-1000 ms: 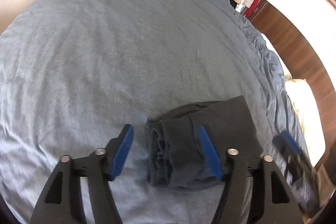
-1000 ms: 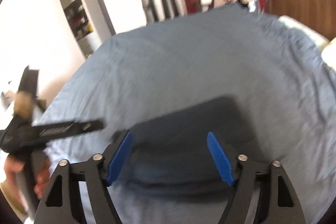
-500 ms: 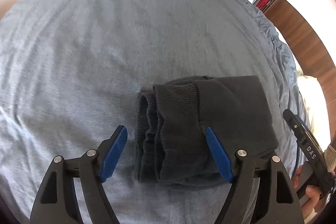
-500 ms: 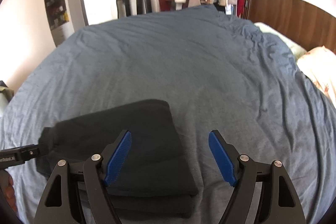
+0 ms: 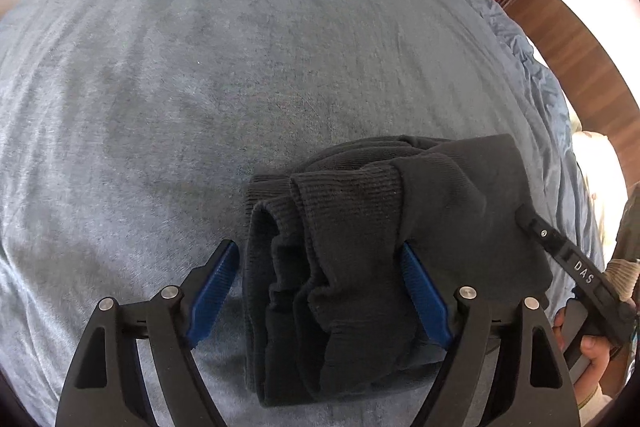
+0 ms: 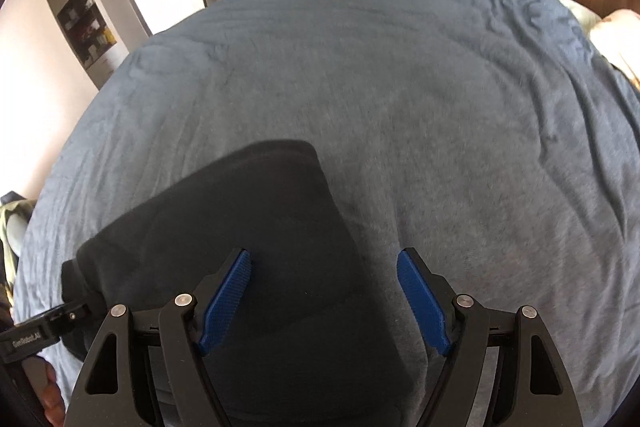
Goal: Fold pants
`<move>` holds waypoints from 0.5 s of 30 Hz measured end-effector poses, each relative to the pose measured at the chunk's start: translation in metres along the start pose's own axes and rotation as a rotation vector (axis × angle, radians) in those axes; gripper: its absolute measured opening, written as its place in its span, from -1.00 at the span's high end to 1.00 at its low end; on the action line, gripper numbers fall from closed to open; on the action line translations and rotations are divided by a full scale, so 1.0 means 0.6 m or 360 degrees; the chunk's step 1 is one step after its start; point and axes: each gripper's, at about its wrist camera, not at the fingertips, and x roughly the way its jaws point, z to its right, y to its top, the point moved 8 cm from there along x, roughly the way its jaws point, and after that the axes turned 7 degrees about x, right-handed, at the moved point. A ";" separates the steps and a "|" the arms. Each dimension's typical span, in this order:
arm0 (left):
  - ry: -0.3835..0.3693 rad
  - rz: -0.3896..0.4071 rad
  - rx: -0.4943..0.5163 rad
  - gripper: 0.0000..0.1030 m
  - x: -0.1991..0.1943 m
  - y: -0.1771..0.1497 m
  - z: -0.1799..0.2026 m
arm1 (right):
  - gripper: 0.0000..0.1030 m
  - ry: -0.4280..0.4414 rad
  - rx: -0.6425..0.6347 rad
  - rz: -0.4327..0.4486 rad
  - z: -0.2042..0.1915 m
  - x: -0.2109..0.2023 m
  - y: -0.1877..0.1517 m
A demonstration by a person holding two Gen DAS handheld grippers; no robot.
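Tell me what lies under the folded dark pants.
The folded dark grey pants rest directly on the blue-grey bedspread, which shows all around the bundle. Stacked ribbed layers show at its edge; anything tucked between or beneath them is covered.

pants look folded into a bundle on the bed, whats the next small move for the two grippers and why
Probably lower both and close on the bundle's ends. The pants lie folded on the blanket; the left gripper, jaws opening, straddles the ribbed end, and the right gripper hangs open over the other edge, neither gripping.
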 end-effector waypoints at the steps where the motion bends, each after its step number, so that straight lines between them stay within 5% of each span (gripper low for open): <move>1: -0.0020 -0.0005 -0.0014 -0.59 0.005 0.000 -0.001 | -0.48 0.0002 0.0000 -0.0009 0.002 0.004 0.001; 15: -0.0240 -0.0016 -0.0130 -0.50 0.046 -0.001 -0.016 | -0.31 -0.0006 -0.0029 -0.0093 -0.005 0.055 -0.018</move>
